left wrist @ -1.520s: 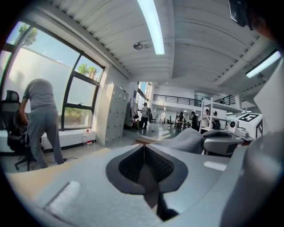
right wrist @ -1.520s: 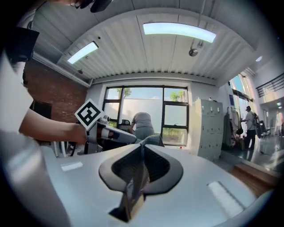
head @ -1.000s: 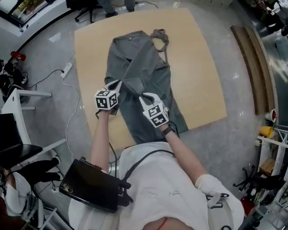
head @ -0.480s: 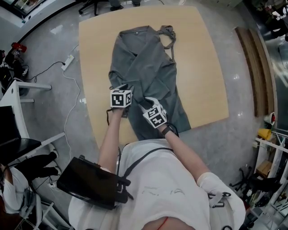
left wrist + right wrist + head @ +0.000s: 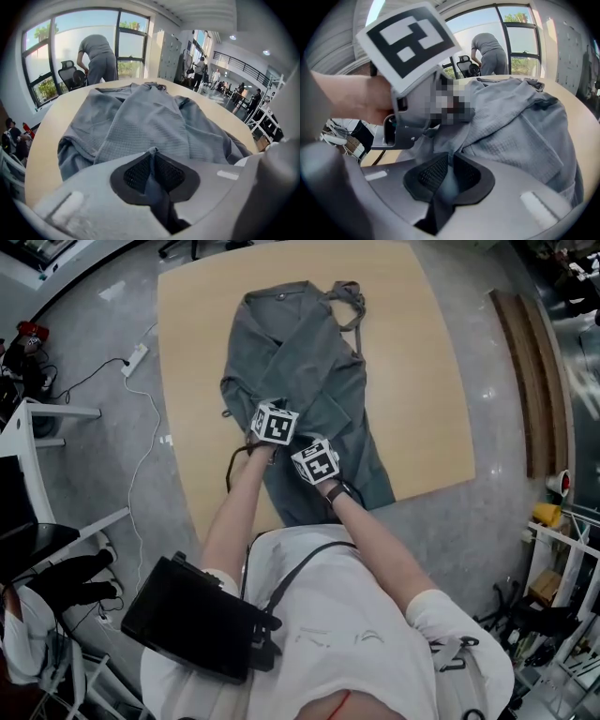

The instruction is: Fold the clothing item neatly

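A grey garment [image 5: 300,362] lies lengthwise on the wooden table [image 5: 412,352], its sides folded inward and a strap at the far end. Both grippers sit close together over its near half. My left gripper [image 5: 266,410] has its jaws closing, and in the left gripper view a fold of the grey cloth [image 5: 140,122] is pinched between the pads at the left gripper [image 5: 152,157]. The right gripper [image 5: 303,442] is closing too; the right gripper view shows the right gripper [image 5: 449,164] with cloth [image 5: 520,122] squeezed between its pads, right beside the left gripper's marker cube [image 5: 410,33].
A white power strip [image 5: 134,357] and cables [image 5: 150,446] lie on the floor left of the table. Wooden boards [image 5: 525,371] lie on the floor at right. A person [image 5: 98,56] bends over an office chair beyond the table's far end.
Both grippers have moved away from the table's near edge toward the garment's middle, the left one shifting right until it sits against the right one. The near part of the cloth has come along.
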Tool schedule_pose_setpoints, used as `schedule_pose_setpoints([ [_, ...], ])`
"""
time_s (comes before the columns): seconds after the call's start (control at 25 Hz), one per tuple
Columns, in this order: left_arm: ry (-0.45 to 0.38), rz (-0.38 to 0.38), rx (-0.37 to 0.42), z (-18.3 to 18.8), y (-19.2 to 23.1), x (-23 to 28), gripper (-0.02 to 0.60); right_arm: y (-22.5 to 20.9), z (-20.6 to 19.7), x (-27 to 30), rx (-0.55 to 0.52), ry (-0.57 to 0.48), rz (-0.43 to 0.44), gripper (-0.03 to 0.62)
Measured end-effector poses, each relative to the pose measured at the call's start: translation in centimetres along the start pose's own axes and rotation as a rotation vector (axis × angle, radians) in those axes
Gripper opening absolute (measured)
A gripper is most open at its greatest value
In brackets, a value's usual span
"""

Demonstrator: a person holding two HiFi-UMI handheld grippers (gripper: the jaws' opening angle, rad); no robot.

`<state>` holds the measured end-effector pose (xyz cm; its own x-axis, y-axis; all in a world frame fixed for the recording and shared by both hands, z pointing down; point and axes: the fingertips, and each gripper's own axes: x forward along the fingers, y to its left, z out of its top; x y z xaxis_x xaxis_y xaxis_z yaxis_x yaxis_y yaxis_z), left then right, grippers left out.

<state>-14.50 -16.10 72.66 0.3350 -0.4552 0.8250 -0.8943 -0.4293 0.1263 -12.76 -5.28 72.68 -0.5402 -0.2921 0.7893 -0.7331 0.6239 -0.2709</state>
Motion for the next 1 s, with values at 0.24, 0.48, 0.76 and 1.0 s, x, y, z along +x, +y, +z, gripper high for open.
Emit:
schedule_pose_setpoints([
  [0.24,-0.189,-0.036,-0.25,-1.0,2.0,-8.4,0.034,2.8,1.8,-3.3,-0.091,-0.099,0.07,0.026],
  [0.48,-0.096,0.037,-0.401,-9.5,5.7,-11.3,0.05,9.9,-0.2,-3.3,-0.355,-0.053,0.255,0.036],
  [0.76,-0.134,0.097,-0.474,-10.4,8.4,-12.6,0.078,10.6,0.6,-4.5,-0.263,-0.117,0.332,0.161],
  [1.0,-0.14,0.235,-0.425,-8.3,12.2,-14.0,0.077,-0.8,4.5,-8.0,-0.001,-0.255,0.164,0.114],
])
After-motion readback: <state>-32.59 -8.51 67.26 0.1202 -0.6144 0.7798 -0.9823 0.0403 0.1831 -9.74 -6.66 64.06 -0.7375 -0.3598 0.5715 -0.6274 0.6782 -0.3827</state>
